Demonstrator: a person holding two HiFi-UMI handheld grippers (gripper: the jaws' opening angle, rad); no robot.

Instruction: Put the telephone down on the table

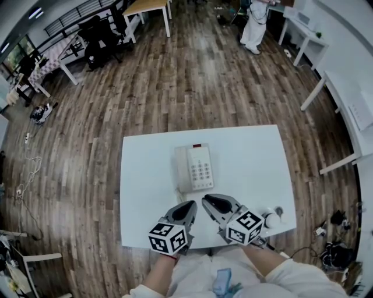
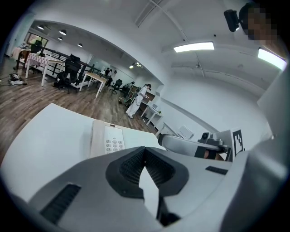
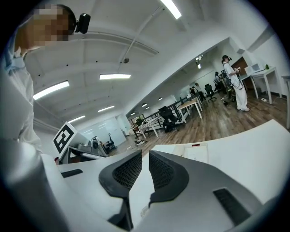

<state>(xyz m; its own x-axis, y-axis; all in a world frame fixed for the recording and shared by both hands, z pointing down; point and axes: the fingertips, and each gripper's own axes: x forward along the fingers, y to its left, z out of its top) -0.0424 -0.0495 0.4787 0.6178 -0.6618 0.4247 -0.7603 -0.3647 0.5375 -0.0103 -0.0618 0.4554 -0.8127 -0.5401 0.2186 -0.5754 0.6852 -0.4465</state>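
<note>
A white telephone (image 1: 198,167) lies flat in the middle of the white table (image 1: 256,157), its handset (image 1: 182,169) resting along the left side of the keypad. Both grippers hover over the table's near edge, a little short of the phone and pointing toward it. My left gripper (image 1: 189,205) is shut with nothing in it; its own view has the telephone (image 2: 108,138) ahead and to the left of its tips (image 2: 145,148). My right gripper (image 1: 208,201) has a narrow gap between its pads and nothing in that gap (image 3: 146,153). The telephone (image 3: 199,152) lies just beyond it.
Wooden floor surrounds the table. A white desk (image 1: 349,99) stands to the right, more tables (image 1: 148,9) and office chairs (image 1: 99,38) at the back left. A person in white (image 1: 254,26) stands far behind. Table edges are close on the near side.
</note>
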